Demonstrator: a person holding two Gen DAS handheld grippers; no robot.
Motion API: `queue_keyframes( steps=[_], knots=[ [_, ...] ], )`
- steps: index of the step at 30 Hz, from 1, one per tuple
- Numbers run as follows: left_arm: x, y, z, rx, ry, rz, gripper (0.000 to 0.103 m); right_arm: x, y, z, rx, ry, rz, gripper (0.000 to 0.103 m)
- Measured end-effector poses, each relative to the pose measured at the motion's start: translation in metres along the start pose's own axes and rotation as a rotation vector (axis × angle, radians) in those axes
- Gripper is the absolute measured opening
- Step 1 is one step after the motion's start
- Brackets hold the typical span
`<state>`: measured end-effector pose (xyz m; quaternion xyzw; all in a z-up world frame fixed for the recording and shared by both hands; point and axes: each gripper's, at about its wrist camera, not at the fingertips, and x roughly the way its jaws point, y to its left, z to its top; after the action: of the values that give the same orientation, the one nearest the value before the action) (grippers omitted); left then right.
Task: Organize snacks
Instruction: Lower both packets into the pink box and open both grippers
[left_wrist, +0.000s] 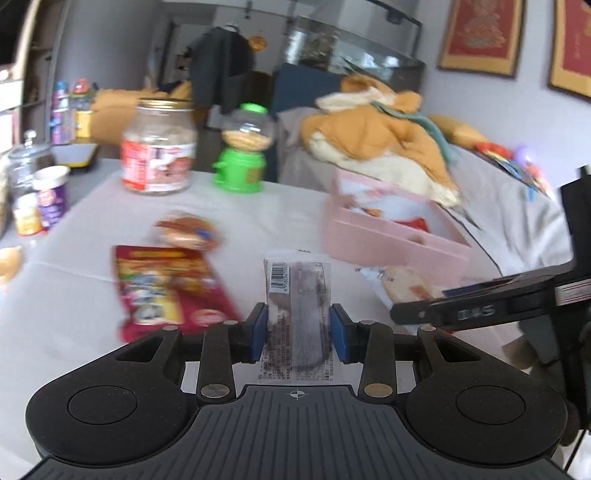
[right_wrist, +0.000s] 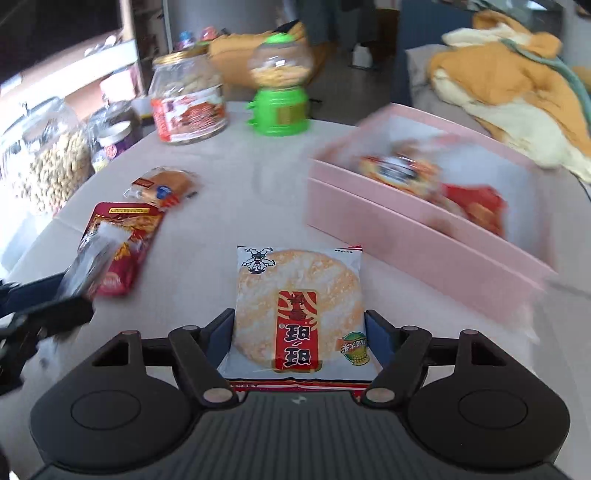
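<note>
My left hand-held gripper (left_wrist: 298, 326) is clenched on a dark snack packet (left_wrist: 297, 295) with a barcode near its top, the blue pads pressing both long sides so that it stands upright between them, above the counter (left_wrist: 74, 314). In the right wrist view that same packet shows at nine o'clock, tilted in the left tool.

My right hand-held gripper (right_wrist: 300, 334) is grasping a rice cracker packet (right_wrist: 299, 306), white with a round cracker and a red label, pinched at both side edges.

At two o'clock from the cracker sits the pink box (right_wrist: 424, 236), open, blurred, with red-and-orange wrappers already lying inside. On the counter at ten o'clock lies a red snack bag (right_wrist: 122, 240), flat, and just beyond it a small wrapped bread (right_wrist: 162, 186), the two nearly touching. Farther back, at eleven o'clock, stands a jar with a red label (right_wrist: 190, 107), and at twelve o'clock a green candy dispenser (right_wrist: 280, 86) with a clear globe. A big jar of peanuts (right_wrist: 48, 166) stands at the counter's left edge. An orange coat (right_wrist: 517, 81) is heaped behind the pink box.
</note>
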<state>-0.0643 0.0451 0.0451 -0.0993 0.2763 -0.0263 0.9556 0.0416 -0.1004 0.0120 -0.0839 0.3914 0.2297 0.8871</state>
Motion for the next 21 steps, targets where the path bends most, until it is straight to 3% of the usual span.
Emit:
queue_keyframes(
  steps=[3, 7, 12, 15, 16, 19, 21],
  knots=[
    [0.01, -0.025, 0.002, 0.076, 0.03, -0.026, 0.041, -0.025, -0.024, -0.015, 0.03, -0.048, 0.023, 0.074],
    [0.025, -0.042, 0.019, 0.069, 0.022, -0.102, 0.041, -0.043, -0.036, -0.031, 0.012, -0.129, 0.011, 0.074],
    [0.057, -0.068, 0.086, 0.057, -0.08, -0.18, 0.042, -0.05, -0.035, -0.039, -0.021, -0.199, 0.001, 0.074],
    [0.099, -0.074, 0.125, 0.02, -0.144, -0.216, 0.046, -0.048, -0.036, -0.041, -0.011, -0.213, 0.002, 0.074],
    [0.121, -0.073, 0.132, 0.006, -0.138, -0.219, 0.047, -0.046, -0.035, -0.041, -0.007, -0.212, 0.0, 0.074],
    [0.166, -0.062, 0.135, -0.093, 0.011, -0.18, 0.043, -0.042, -0.038, -0.042, 0.002, -0.204, -0.013, 0.074],
    [0.167, -0.049, 0.127, -0.128, 0.017, -0.193, 0.043, -0.043, -0.041, -0.045, 0.004, -0.214, -0.026, 0.074]
  ],
)
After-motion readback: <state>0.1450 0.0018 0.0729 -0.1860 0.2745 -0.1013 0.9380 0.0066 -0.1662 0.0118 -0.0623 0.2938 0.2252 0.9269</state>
